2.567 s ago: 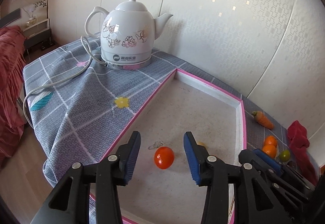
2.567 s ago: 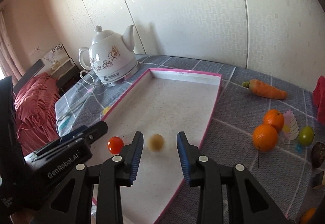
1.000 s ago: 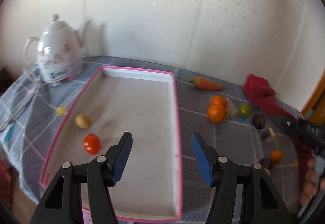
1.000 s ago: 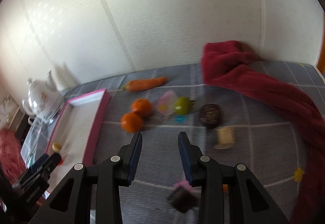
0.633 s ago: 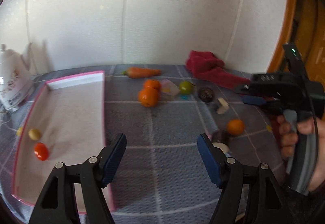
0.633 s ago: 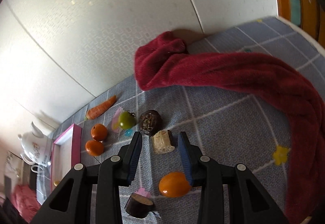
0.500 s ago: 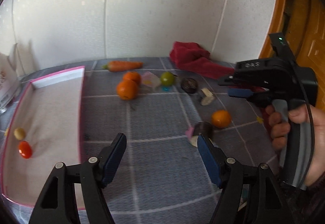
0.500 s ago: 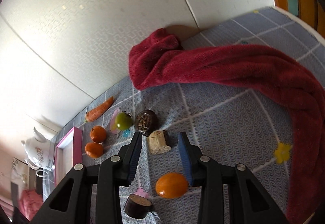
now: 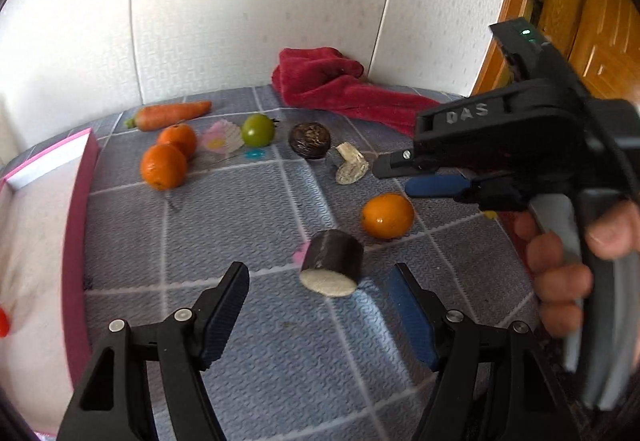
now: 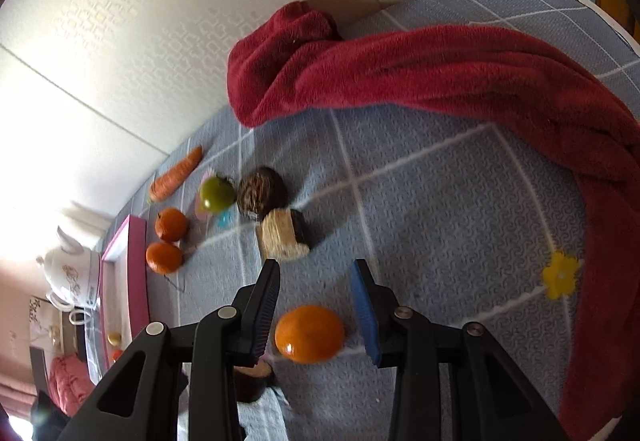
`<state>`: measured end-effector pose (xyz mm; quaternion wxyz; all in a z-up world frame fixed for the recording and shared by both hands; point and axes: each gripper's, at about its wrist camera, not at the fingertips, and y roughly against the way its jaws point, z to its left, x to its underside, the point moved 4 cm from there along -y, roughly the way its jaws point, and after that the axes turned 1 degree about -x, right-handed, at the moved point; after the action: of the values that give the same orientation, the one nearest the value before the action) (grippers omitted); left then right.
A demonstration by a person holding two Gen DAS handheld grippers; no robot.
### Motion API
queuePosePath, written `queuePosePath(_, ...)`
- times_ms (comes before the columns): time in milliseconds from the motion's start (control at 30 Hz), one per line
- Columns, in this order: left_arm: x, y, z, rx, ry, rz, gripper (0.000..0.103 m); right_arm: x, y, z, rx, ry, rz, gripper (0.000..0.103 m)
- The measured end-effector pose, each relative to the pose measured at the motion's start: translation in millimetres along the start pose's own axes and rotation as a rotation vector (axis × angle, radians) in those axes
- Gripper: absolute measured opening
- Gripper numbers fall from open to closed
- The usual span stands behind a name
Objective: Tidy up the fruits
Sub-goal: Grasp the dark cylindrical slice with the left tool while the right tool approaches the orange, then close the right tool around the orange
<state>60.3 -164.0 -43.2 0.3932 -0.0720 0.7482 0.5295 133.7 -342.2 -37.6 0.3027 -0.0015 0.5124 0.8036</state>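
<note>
- Left wrist view: grey grid-pattern cloth covers the desk [image 9: 248,209]; pink-rimmed tray [image 9: 78,241] at far left, white floor, a small red fruit [image 9: 3,323] at its edge.
- Red towel [image 10: 460,81] bunched by the wall, trailing along the right side of the desk.
- Left hand-held gripper [image 9: 320,305]: jaws apart, just been opening, nothing gripped; dark cylinder piece w/ pale cut face [image 9: 332,263] lies just ahead, btwn the finger lines, not touched.
- Right hand-held gripper [image 10: 316,305]: jaws parted, either side of a smooth glossy orange fruit [image 10: 310,333]; gaps visible both sides, pads not pressing. A person's hand [image 9: 568,261] holds its grip.
- Loose fruit group near the tray: two oranges [image 9: 164,165], touching; carrot [image 9: 170,115] behind; green round fruit [image 9: 258,130]; dark wrinkled round one [image 9: 310,140]; pale beige chunk [image 9: 352,169] next to it.
</note>
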Motion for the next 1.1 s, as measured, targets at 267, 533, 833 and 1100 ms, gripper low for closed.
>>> queuePosePath(267, -3.0, -21.6, 2.6, 0.034, 0.047, 0.038, 0.048, 11.0, 1.6, -11.1, 0.016, -0.005, 0.019, 0.038)
queuePosePath(533, -2.9, -12.8, 20.7, 0.0, 0.115, 0.005, 0.035, 17.7, -1.8, 2.1, 0.025, 0.046, 0.036, 0.045)
queuePosePath(833, 6.5, -8.9, 68.5, -0.167, 0.249, -0.012, 0.036, 31.4, -16.9, 33.1, 0.059, 0.218, 0.068, 0.036)
queuePosePath(1100, 7.9, -10.0, 75.1, -0.18, 0.261, -0.013, 0.035, 28.9, -17.0, 53.4, 0.039, 0.314, 0.009, 0.035)
